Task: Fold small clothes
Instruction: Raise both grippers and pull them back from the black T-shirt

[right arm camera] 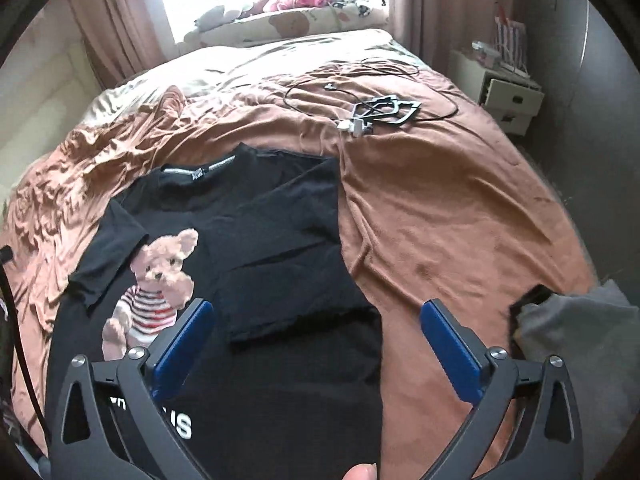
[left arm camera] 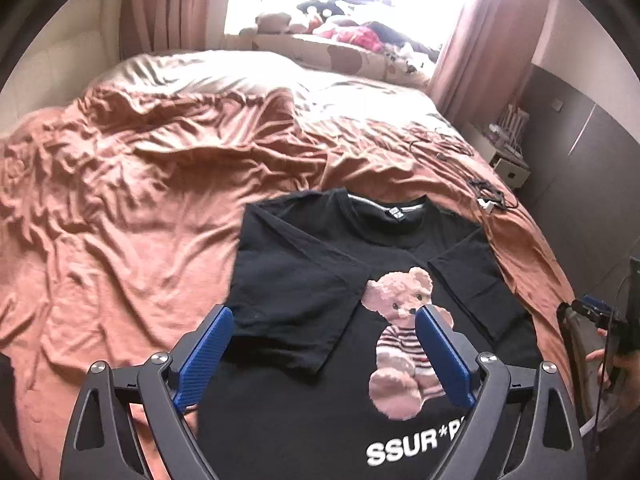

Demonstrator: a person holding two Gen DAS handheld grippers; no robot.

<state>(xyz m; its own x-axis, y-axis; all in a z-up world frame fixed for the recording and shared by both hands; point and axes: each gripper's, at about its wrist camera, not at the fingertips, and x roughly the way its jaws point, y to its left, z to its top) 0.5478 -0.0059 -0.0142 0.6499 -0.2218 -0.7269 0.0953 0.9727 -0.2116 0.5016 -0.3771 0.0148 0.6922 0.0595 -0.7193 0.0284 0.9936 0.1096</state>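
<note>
Right wrist view showing soft, light black cotton T-shirt with teddy-bear print [right arm camera: 248, 280] lying on rumpled brown bed [right arm camera: 440, 220], sleeves folded inward; likely limp and floppy, best pinching hem corners. Both left gripper [left arm camera: 324, 320] and right gripper [right arm camera: 316, 316] jaws gaping wide, holding nothing.

Rumpled brown bedspread [right arm camera: 460, 208], tangled cables [right arm camera: 372, 108], white nightstand [right arm camera: 508, 96], pink curtains [left arm camera: 480, 40].

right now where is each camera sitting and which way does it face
Left wrist: on the left gripper, looking down across the black t-shirt on the bed toward the window; its open blue fingers show.
Right wrist: on the right gripper, angled over the shirt's right side; open fingers and a fingertip show.
Shared: the shirt, its bear print, bed, curtains.
</note>
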